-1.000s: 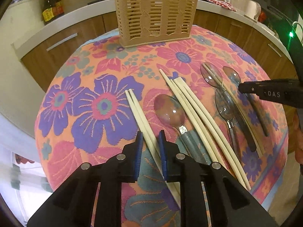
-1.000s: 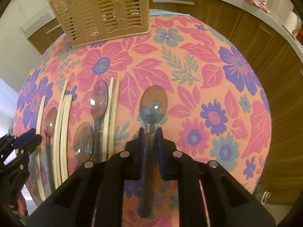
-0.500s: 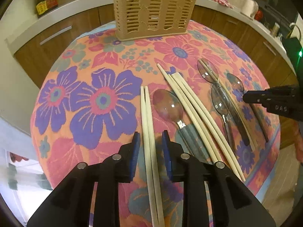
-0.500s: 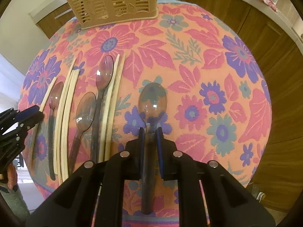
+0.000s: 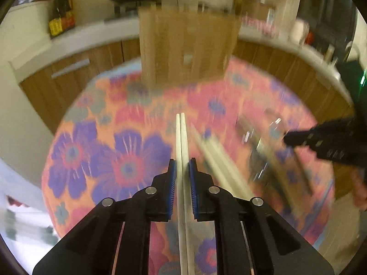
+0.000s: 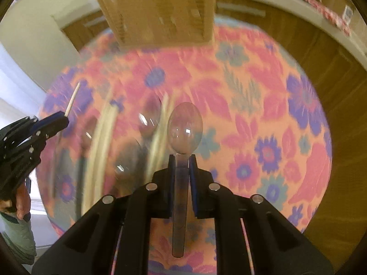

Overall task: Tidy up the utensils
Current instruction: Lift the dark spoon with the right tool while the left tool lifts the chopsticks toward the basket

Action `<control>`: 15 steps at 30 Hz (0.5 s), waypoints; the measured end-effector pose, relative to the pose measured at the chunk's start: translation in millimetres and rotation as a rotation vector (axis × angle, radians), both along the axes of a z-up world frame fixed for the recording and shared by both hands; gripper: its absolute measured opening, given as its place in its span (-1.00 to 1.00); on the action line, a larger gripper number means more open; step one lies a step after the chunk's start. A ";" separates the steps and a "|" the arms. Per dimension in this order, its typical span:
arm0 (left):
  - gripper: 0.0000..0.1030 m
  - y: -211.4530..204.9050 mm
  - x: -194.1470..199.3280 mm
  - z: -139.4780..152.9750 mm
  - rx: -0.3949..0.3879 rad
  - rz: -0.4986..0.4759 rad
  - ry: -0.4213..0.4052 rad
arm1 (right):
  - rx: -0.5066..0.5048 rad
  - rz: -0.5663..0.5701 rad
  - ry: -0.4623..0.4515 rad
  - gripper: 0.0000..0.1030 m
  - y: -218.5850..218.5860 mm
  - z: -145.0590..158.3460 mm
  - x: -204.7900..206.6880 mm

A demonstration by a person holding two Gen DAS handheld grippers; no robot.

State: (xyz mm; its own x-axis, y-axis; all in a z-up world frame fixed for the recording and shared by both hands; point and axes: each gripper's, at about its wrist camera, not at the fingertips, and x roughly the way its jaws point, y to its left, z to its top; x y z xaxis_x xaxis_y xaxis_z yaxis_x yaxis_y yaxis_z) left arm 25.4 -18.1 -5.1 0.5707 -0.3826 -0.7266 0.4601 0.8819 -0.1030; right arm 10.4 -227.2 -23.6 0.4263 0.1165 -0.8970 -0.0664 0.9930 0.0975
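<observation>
While both views are blurring, the left gripper [image 5: 182, 170] is clamping a pair of cream chopsticks [image 5: 181, 137] above the floral tablecloth [image 5: 96, 151]; the right gripper [image 6: 182, 165] is pinching a clear plastic spoon [image 6: 184, 128] by its handle. The tan slotted basket [image 5: 187, 45] is standing at the cloth's far edge.
</observation>
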 end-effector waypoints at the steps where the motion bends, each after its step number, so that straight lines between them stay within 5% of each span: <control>1: -0.82 1.3 1.6 9.0 -0.020 0.003 -0.025 | 0.007 0.009 -0.035 -0.82 1.3 10.1 1.5; 15: -0.82 2.9 62.8 160.1 -0.323 0.064 -0.453 | 0.133 0.011 -0.471 -0.82 -4.1 146.6 73.2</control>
